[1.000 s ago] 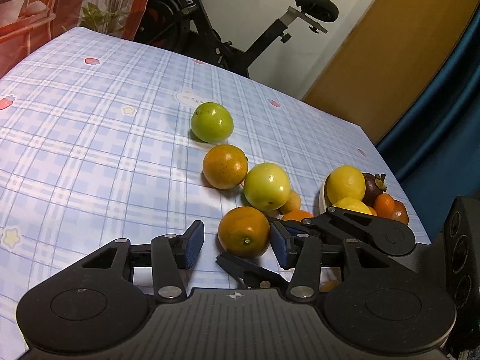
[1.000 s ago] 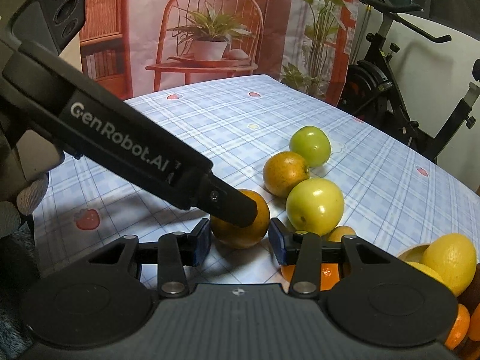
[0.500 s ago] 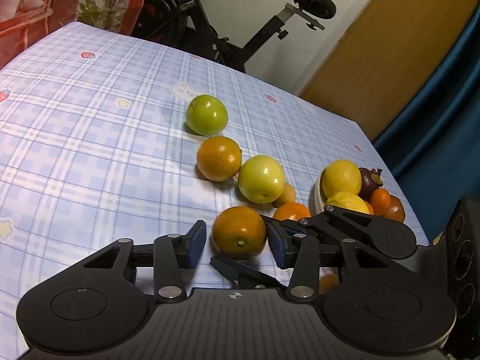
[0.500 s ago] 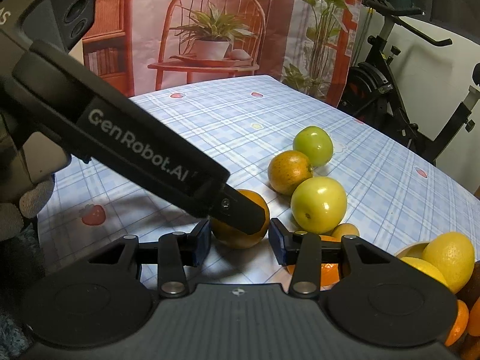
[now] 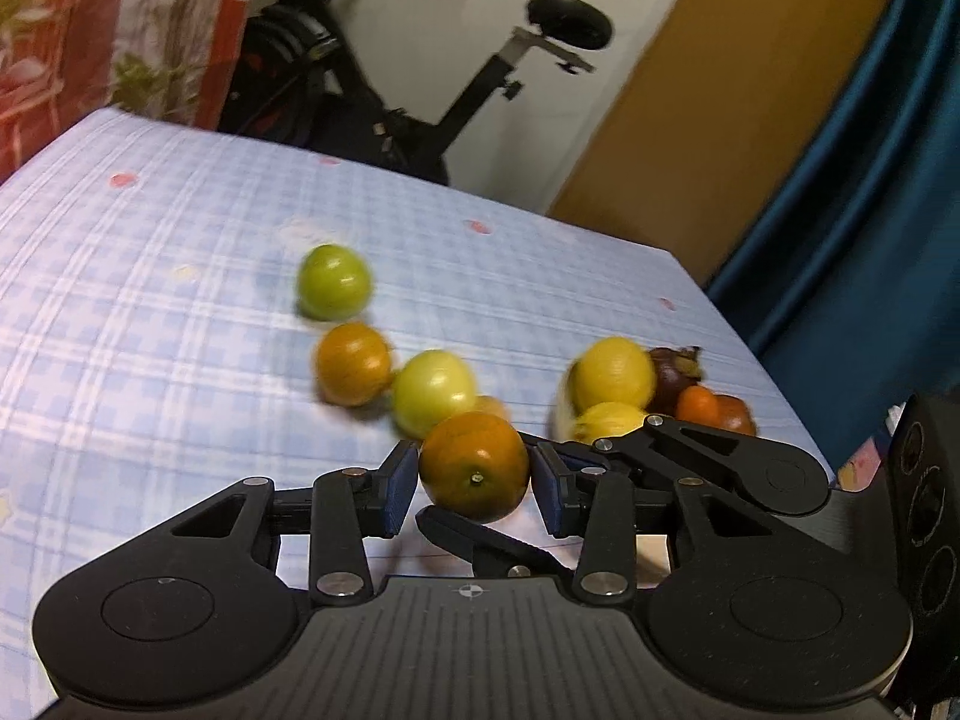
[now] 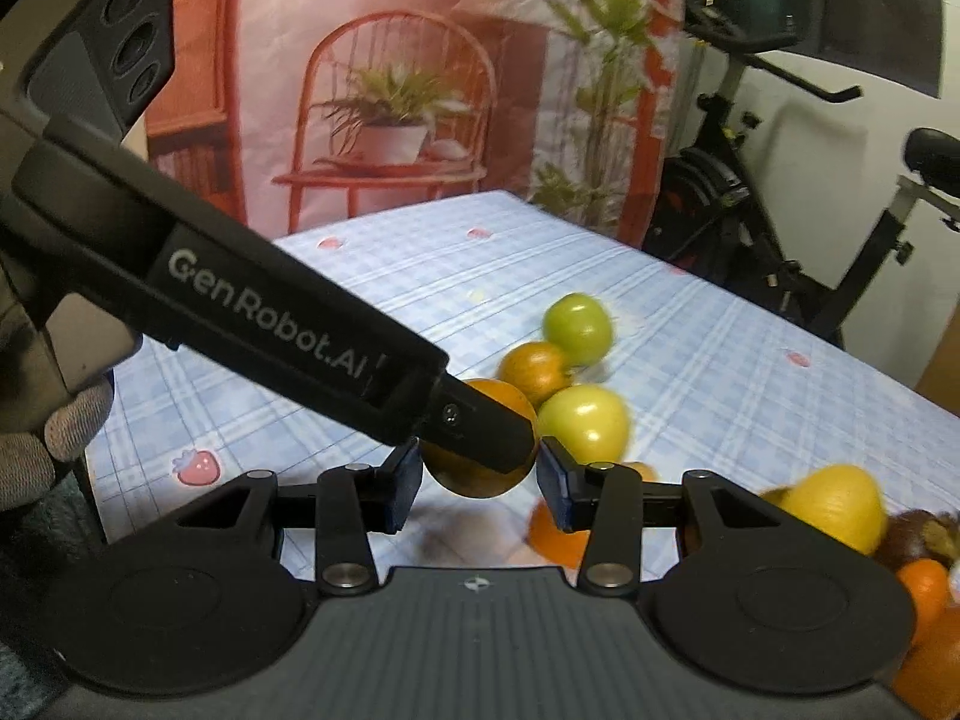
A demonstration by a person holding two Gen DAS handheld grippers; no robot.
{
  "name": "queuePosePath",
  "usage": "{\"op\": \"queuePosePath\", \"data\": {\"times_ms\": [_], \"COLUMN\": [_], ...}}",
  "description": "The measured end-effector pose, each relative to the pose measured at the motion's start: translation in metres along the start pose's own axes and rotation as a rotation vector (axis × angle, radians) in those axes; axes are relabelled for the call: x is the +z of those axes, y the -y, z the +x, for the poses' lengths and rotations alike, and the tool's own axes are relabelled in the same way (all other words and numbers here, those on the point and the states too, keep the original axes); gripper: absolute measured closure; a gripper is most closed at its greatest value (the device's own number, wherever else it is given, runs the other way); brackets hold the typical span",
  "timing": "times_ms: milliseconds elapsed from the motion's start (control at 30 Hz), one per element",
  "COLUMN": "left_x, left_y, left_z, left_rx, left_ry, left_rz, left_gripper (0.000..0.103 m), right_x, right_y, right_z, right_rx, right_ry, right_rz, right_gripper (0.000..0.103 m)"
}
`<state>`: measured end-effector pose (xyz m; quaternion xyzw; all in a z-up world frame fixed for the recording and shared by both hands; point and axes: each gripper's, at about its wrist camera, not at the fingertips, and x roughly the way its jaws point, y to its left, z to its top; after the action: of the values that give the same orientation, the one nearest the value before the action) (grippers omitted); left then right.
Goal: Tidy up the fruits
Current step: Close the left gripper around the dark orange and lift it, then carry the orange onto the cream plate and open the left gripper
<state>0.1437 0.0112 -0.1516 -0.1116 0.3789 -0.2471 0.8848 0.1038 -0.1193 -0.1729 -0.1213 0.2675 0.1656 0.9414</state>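
A checked tablecloth point(image 5: 150, 360) lies mostly bare toward its left edge. In the left wrist view, the left gripper point(image 5: 474, 483), having just narrowed, clamps an orange point(image 5: 474, 465); a fruit bowl point(image 5: 561, 420) hugs the right edge. In the right wrist view, the right gripper point(image 6: 477, 483) brackets that orange, contact unclear, beside a gloved hand point(image 6: 42, 444).

Left claw point(image 5: 474, 483) closed on orange point(image 5: 474, 465), lifting it.

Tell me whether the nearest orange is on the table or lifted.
Lifted, apparently: the orange sits between the left gripper jaws, above the tablecloth.
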Motion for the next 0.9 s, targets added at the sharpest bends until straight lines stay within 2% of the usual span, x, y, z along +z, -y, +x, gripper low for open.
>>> {"op": "queuePosePath", "data": {"times_ms": [167,433,567,900], "left_x": [0.008,0.002,-0.007,-0.011], "left_y": [0.042,0.100,0.110,0.104], "left_z": [0.009,0.047,0.062,0.067], "left_rx": [-0.028,-0.073,-0.061,-0.070], "left_ry": [-0.024,-0.148,-0.188,-0.218], "left_rz": [0.138,0.276,0.305,0.278], "left_gripper": [0.059,0.059,0.059,0.059], "right_x": [-0.007,-0.031,-0.044,-0.047], "right_y": [0.019,0.055,0.068,0.068], "right_z": [-0.032,-0.076,-0.086,-0.086], "right_rx": [-0.039,-0.125,-0.134,-0.124], "right_ry": [0.031,0.016,-0.019,-0.051], "right_rz": [0.077,0.231,0.302,0.310], "right_gripper": [0.058,0.058,0.058,0.058]}}
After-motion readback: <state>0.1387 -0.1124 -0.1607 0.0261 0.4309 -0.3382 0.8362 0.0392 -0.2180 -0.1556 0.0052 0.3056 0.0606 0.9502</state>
